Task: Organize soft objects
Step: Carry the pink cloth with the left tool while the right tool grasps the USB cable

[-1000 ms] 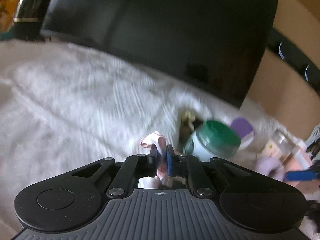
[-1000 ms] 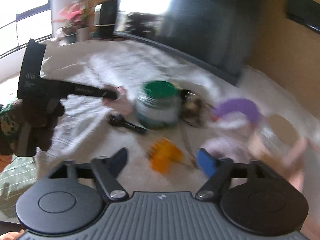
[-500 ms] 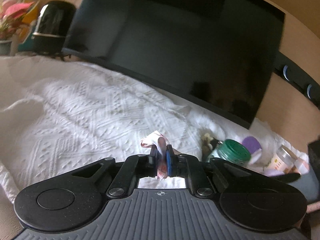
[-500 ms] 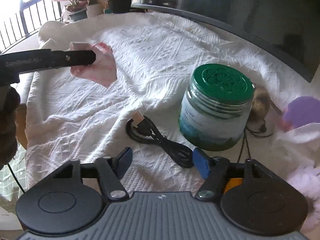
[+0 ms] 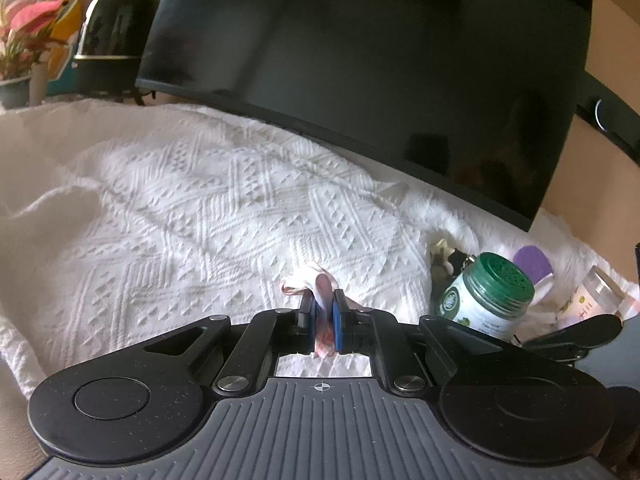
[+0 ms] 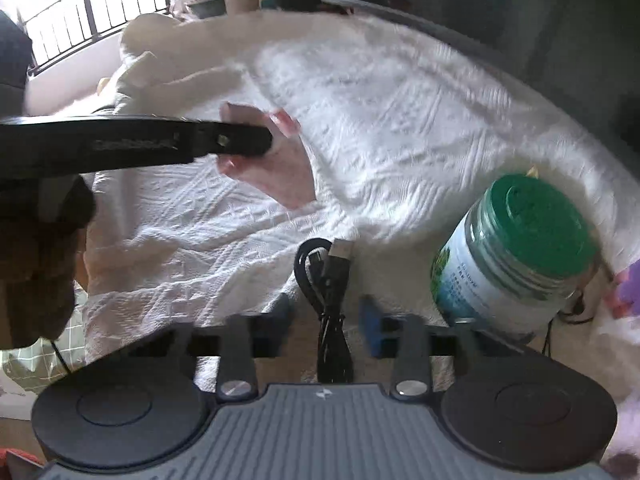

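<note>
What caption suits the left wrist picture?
Left gripper, jaws shut on a pink cloth, above a white bedspread.

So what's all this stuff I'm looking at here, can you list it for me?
bedspread: one, white, textured, covering the surface
pink cloth: one, pale pink, pinched in the left gripper
jar: one, green lid, right side
cable: one, black, coiled, between the right gripper's fingers
screen: one, black, behind the bedspread
purple item: one, behind the jar
potted plants: pink-leaved, far left
left gripper: black, blue pads, shut on the cloth
right gripper: black, jaws just closing around the cable, pads not yet touching
</note>
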Demonstrator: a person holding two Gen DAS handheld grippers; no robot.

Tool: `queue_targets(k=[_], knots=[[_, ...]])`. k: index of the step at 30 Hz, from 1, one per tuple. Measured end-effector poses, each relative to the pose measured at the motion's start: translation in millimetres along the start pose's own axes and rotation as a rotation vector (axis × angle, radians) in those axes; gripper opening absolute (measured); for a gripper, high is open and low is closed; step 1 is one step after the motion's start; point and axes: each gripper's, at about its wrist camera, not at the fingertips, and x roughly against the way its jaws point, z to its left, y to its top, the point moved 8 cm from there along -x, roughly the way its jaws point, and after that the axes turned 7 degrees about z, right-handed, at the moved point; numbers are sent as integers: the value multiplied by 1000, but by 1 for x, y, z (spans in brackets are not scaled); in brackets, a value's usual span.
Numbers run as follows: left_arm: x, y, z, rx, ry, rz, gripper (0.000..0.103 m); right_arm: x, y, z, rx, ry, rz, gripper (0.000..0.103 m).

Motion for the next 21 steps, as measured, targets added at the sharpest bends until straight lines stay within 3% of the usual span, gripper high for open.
queue_targets(k=[3, 8, 12, 15, 21], knots=[[8, 8, -12, -33, 4, -20, 11, 16, -1, 5, 4, 13, -17, 15], [29, 49, -46, -96, 9, -109, 11, 81, 20, -3, -20, 4, -131, 15], [29, 85, -83, -148, -23, -111, 11, 127, 38, -38, -82, -81, -200, 15], [24, 102, -107, -186, -5, -115, 11, 155, 42, -68, -145, -128, -223, 15], [14, 105, -167, -234, -76, -90, 11, 209, 20, -125, -240, -240, -280, 15]])
